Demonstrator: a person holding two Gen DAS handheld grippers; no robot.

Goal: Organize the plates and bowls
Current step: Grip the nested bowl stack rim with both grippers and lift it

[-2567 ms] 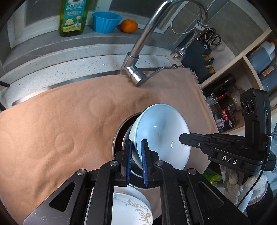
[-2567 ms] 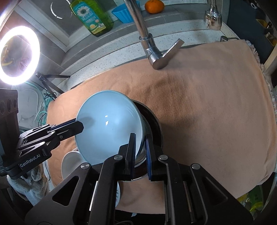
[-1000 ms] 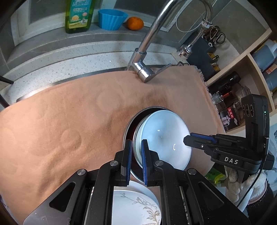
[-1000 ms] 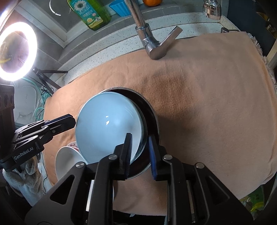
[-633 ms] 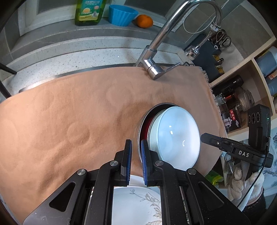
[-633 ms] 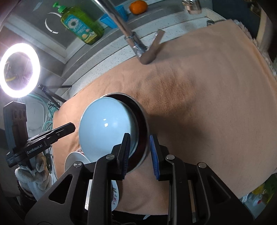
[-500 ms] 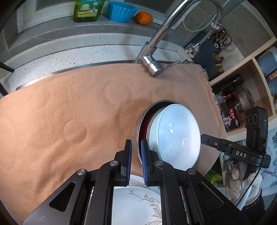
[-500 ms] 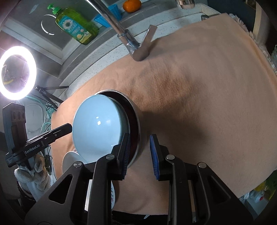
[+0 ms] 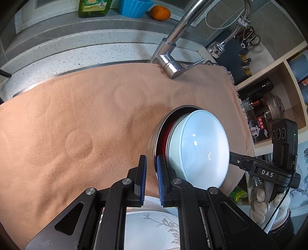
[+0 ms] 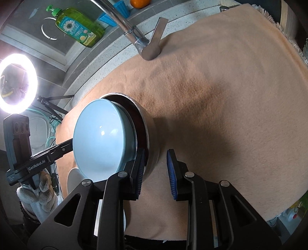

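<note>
A pale blue bowl [image 9: 202, 150] rests nested in a steel bowl [image 9: 163, 123] with a dark red inside, on the tan towel [image 9: 77, 125]. It also shows in the right wrist view [image 10: 100, 142], with the steel bowl [image 10: 152, 142] under it. My left gripper [image 9: 151, 180] is just left of the steel rim, jaws a narrow gap apart and empty. My right gripper [image 10: 155, 173] is open and empty, its left finger beside the steel bowl's wall. A white plate with a leaf pattern [image 9: 154, 230] lies under the left gripper.
A chrome faucet [image 9: 173, 48] stands behind the towel. A green soap bottle [image 10: 79, 28], a blue cup [image 9: 134, 7] and an orange [image 9: 159, 12] sit on the ledge. Shelves with bottles [image 9: 269, 105] are at the right. A ring light [image 10: 17, 84] glows at the left.
Both grippers let go of the blue bowl, which settled into the steel bowl. The right gripper opened wider and shifted right; the left gripper slid left off the rim.
</note>
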